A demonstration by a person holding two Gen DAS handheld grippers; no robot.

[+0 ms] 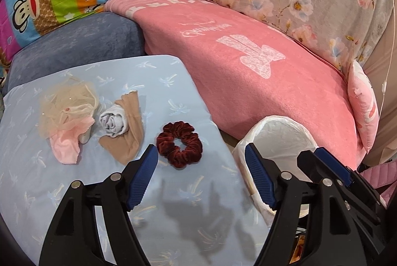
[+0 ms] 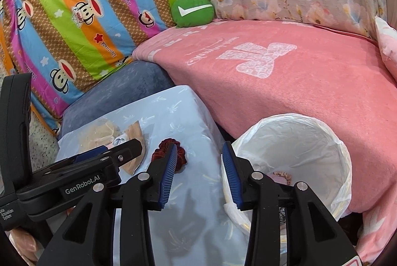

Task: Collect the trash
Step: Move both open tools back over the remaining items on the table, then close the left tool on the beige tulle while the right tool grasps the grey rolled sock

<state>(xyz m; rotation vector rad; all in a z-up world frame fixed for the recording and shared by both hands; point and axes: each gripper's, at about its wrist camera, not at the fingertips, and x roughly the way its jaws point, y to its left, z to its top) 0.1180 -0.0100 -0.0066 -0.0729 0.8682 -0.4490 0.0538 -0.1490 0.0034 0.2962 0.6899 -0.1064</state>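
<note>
On the blue cloth (image 1: 173, 82) lie, left to right, a tulle bundle (image 1: 65, 107), a grey roll (image 1: 113, 122) on tan fabric, and a scrunchie (image 1: 179, 144): 3 pieces left. The bin (image 2: 297, 142) at right seems to hold 1 item already. Left gripper (image 1: 201, 176) and right gripper (image 2: 201, 175) hover wide open, empty.

On the surface (image 1: 173, 82) lie three things in a row: a tulle bundle (image 1: 67, 107) at left, a rolled cloth (image 1: 113, 121) in the middle, a scrunchie (image 1: 179, 144) at right. Right of the surface stands a bin (image 1: 278, 134), before a sofa blanket (image 1: 248, 82); cushions lie behind.
</note>
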